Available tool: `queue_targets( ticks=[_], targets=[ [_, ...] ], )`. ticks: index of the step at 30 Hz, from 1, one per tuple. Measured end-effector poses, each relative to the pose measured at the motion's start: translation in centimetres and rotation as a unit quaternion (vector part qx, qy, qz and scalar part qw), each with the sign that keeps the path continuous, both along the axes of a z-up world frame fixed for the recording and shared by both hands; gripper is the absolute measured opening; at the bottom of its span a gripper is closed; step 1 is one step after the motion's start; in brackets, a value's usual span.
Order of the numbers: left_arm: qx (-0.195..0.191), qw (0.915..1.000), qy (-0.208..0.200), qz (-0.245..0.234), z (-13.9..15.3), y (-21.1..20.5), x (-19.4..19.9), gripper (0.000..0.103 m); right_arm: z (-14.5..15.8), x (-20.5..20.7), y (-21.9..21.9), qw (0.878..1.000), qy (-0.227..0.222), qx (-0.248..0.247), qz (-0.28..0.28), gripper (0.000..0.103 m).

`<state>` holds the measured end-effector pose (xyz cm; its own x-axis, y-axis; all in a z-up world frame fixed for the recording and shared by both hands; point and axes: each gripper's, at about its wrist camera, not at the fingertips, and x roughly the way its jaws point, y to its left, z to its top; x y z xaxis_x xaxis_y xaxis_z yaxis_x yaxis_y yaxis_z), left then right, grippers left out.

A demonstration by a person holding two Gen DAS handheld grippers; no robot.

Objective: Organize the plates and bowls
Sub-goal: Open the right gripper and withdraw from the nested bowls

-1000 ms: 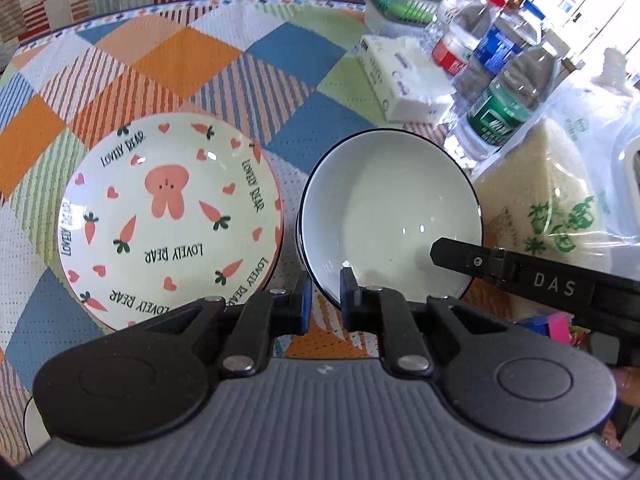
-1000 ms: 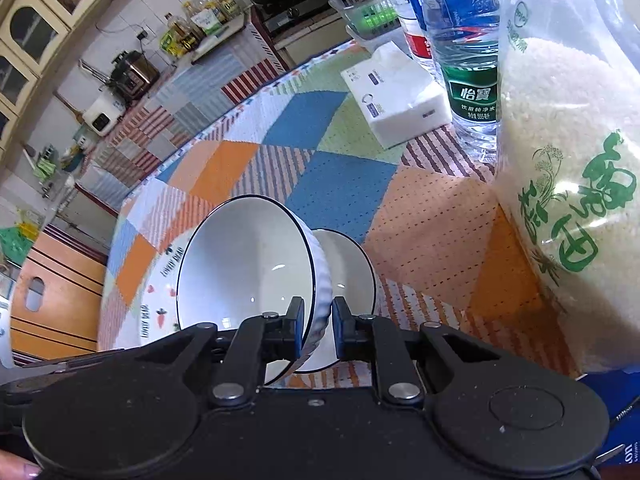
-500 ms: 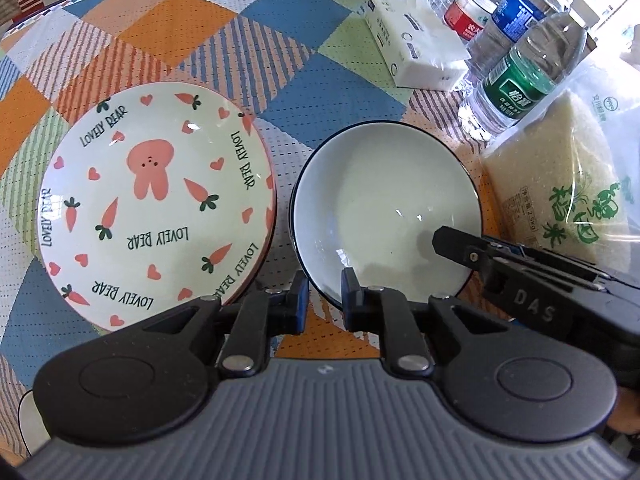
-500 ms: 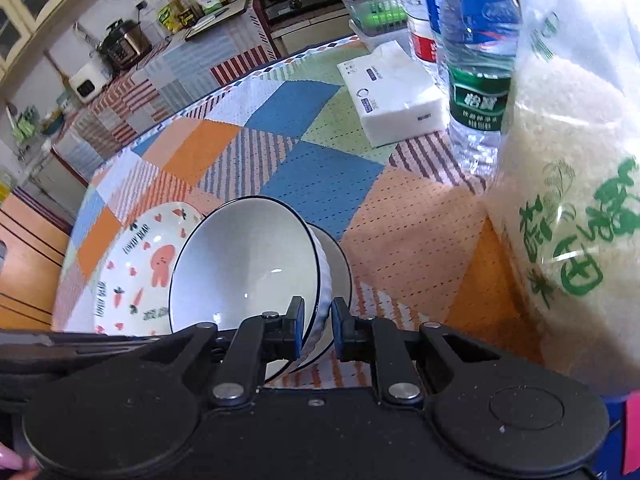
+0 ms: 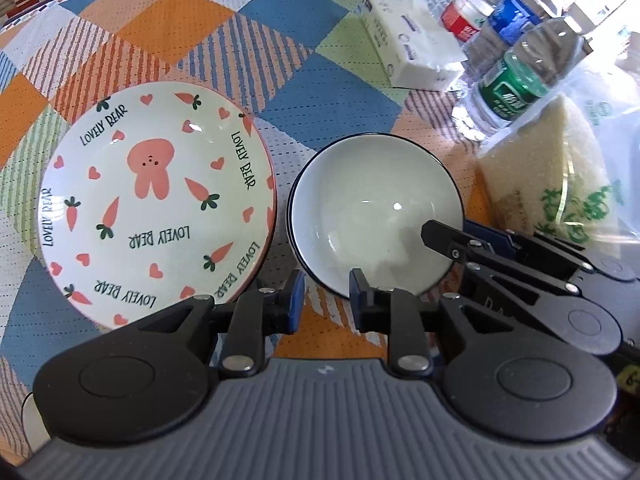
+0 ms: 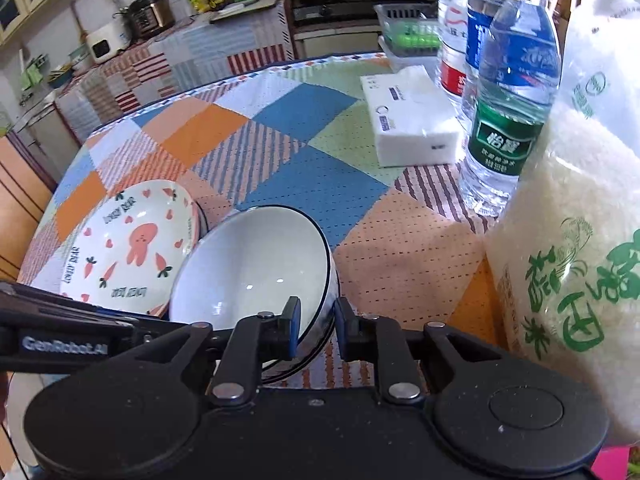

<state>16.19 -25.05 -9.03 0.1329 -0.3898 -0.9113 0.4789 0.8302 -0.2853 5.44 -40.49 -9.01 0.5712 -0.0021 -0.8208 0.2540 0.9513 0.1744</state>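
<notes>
A white bowl with a dark rim [image 5: 376, 208] sits nested in another like bowl on the checked tablecloth; it also shows in the right wrist view [image 6: 256, 268]. Left of it lies the rabbit-and-carrot plate [image 5: 152, 204], also in the right wrist view [image 6: 128, 248]. My right gripper [image 6: 316, 322] has its jaws around the top bowl's near rim, one finger inside and one outside. My left gripper [image 5: 326, 302] is slightly open and empty, just in front of the gap between plate and bowls.
A bag of rice [image 6: 568, 264] stands close on the right. Water bottles [image 6: 508, 120] and a tissue pack [image 6: 412, 120] stand behind it. A green basket [image 6: 412, 32] sits at the far table edge. Kitchen counters lie beyond.
My right gripper lowered the tilted bowl into the other bowl, now nearly level. Both grippers' jaws have widened slightly. The left gripper rose and tilted down over the plate.
</notes>
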Motion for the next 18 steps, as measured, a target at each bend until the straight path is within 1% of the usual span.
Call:
queue_targets(
  ticks=[2,4,7,10,14,18],
  targets=[
    [0.005,1.0000,-0.004,-0.007,0.9,0.3,-0.4,0.024,0.7,-0.5,0.2,1.000,-0.005,-0.002,0.009,0.026],
    [0.013,0.9996,-0.018,-0.018,2.0,0.4,-0.9,0.024,1.6,-0.9,0.7,1.000,-0.004,-0.008,0.023,0.026],
    [-0.002,0.9990,-0.030,-0.032,4.0,0.9,-1.7,0.027,3.3,-1.5,1.4,0.999,0.000,-0.019,0.034,0.026],
    [-0.013,0.9981,-0.043,-0.042,5.8,1.7,-2.8,0.028,5.3,-2.1,2.2,0.998,-0.011,-0.037,0.045,0.027],
    [-0.014,0.9966,-0.063,-0.051,7.7,3.6,-4.3,0.031,7.8,-3.1,3.2,0.997,-0.028,-0.041,0.067,0.035],
    [-0.002,0.9954,-0.083,-0.048,9.2,6.2,-5.8,0.031,9.4,-4.0,4.7,0.994,-0.036,-0.046,0.096,0.037]
  ],
)
